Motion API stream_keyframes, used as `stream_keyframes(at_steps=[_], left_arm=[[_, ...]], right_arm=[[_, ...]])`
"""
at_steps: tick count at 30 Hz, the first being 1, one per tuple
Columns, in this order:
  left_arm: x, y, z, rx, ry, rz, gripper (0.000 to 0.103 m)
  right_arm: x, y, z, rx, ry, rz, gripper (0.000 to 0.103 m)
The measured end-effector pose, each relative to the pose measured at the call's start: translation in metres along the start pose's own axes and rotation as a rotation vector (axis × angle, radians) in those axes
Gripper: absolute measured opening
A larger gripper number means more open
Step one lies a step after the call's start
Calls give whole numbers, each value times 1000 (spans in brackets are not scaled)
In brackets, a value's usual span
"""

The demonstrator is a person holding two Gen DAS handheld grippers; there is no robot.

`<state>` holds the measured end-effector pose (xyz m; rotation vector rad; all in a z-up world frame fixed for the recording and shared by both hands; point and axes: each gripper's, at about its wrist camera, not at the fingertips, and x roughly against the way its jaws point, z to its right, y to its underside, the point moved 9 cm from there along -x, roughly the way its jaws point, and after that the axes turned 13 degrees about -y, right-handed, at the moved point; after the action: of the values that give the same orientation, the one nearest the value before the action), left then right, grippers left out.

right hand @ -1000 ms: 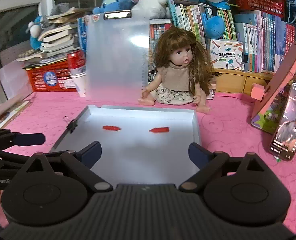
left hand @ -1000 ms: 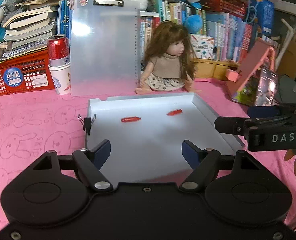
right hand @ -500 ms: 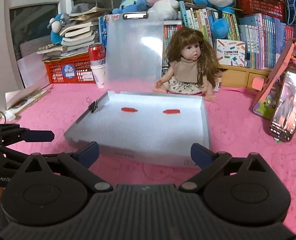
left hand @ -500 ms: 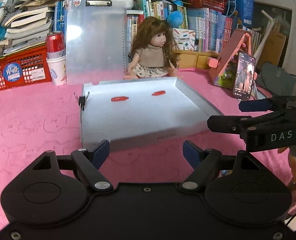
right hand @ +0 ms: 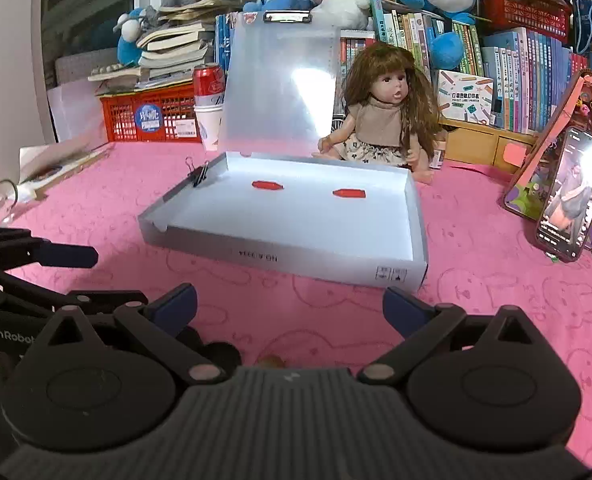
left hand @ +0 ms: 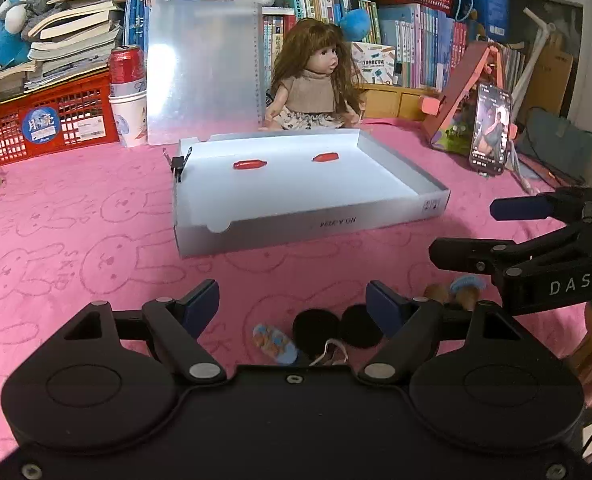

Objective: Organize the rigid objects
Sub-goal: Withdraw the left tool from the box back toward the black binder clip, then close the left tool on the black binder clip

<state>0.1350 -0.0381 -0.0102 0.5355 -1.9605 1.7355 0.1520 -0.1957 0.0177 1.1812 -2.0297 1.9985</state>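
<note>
We held the left gripper and right gripper wide and empty over the pink desk. At twelve o'clock sat the tray, two red pieces inside.

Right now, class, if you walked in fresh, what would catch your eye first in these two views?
The long-haired doll sitting at the back of the pink tablecloth, in front of the bookshelf. Just in front of her lies a shallow white box tray holding two small red pieces. A lit phone leans on a stand at the right.
</note>
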Motion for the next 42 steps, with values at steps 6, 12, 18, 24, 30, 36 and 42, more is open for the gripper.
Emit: stream_keyframes(at_steps=[6,12,18,24,30,36,42], left_arm=[[2,16,-1,-9,-11,-13,79],[2,29,-3,-7,-19,-30,79],[1,49,-3,-23,-27,-60,79],[6,57,-2,-33,-36,-42,79],[12,62,6,-55,-2,-29,66],[16,61,13,-69,25,-16,46],[13,58,14,-69,23,-11,44]], right_arm=[[1,14,0,10,12,-11,103],[2,28,-1,21,21,-22,103],[3,43,0,35,36,-44,103],[7,57,1,50,54,-52,103],[13,64,3,46,56,-48,102],[18,71,6,41,54,-49,93],[20,75,3,57,47,-51,82]])
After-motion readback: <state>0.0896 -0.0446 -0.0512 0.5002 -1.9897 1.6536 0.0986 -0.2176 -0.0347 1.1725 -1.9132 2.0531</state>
